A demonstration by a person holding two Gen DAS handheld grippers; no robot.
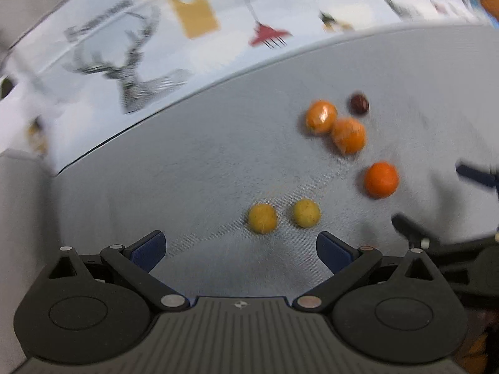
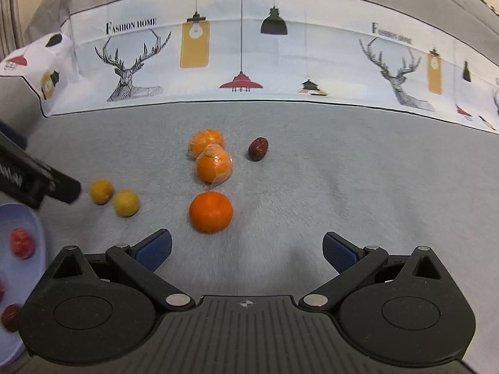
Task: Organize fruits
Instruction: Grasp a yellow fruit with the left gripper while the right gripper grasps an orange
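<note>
Partway through, by my read. Plate [image 2: 29,218] at the right view's left edge already held small red fruit [image 2: 21,243], at least two more reddish ones lower down, blurred. Six pieces were left loose on the grey cloth [image 2: 343,187]: bare orange [image 2: 211,212], two wrapped oranges [image 2: 214,166] touching each other just behind it, one date [image 2: 258,148] just right of those, two yellow fruit [image 2: 126,203] side by side near the plate. Sorting scheme unclear; the plate seemed to be taking the reds, so the date likely goes there. No other container visible for oranges or yellows.

Left gripper [image 1: 240,244]: fingers spread wide, nothing between them, touching nothing. It hovered over the cloth with the yellow pair [image 1: 263,218] just ahead. Left view was motion-blurred.

Right gripper [image 2: 246,249]: fingers also spread wide, empty, no contact. Bare orange sat just ahead, slightly left of centre, nearest candidate for it.

Printed cloth [image 2: 249,46] with deer and lamps ran along the back.
</note>
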